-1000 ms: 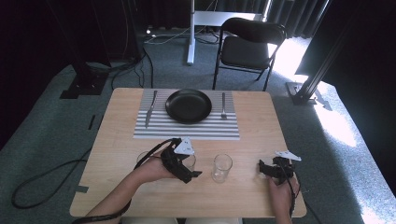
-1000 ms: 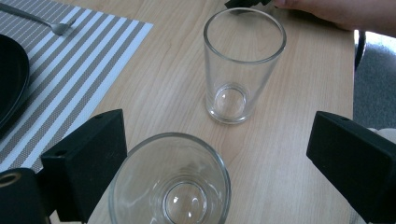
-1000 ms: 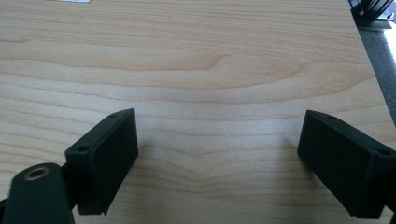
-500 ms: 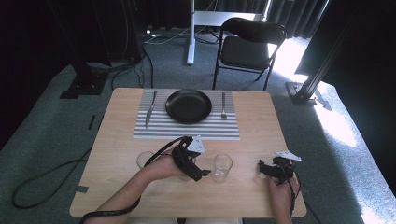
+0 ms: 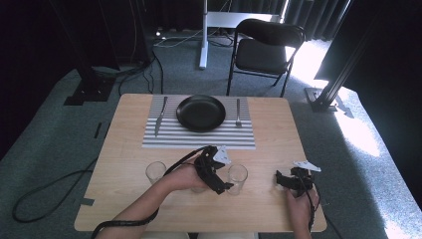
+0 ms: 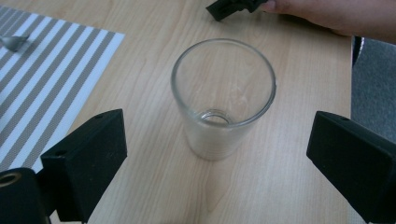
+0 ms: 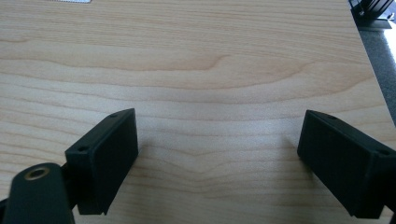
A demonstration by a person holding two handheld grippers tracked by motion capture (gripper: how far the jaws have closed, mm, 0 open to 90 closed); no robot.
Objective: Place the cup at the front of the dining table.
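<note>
A clear empty glass point(image 6: 223, 98) stands upright on the wooden table, centred just ahead of my left gripper point(image 6: 217, 140). Its black jaws are open wide, one on each side, and touch nothing. In the high view this glass point(image 5: 237, 178) is at the table's near middle, with the left gripper point(image 5: 222, 183) close against its left side. A second empty glass point(image 5: 156, 172) stands further left. My right gripper point(image 7: 217, 140) is open over bare wood. In the high view the right gripper point(image 5: 281, 180) rests near the front right corner.
A black plate point(image 5: 201, 112) sits on a striped placemat point(image 5: 199, 137) at the far middle, with a knife point(image 5: 159, 116) to its left and a fork point(image 5: 238, 112) to its right. A black folding chair point(image 5: 266, 47) stands beyond the table. The right hand point(image 6: 322, 14) shows past the glass.
My left gripper has moved to the right, away from the left glass and up to the right one. The right gripper has stayed put.
</note>
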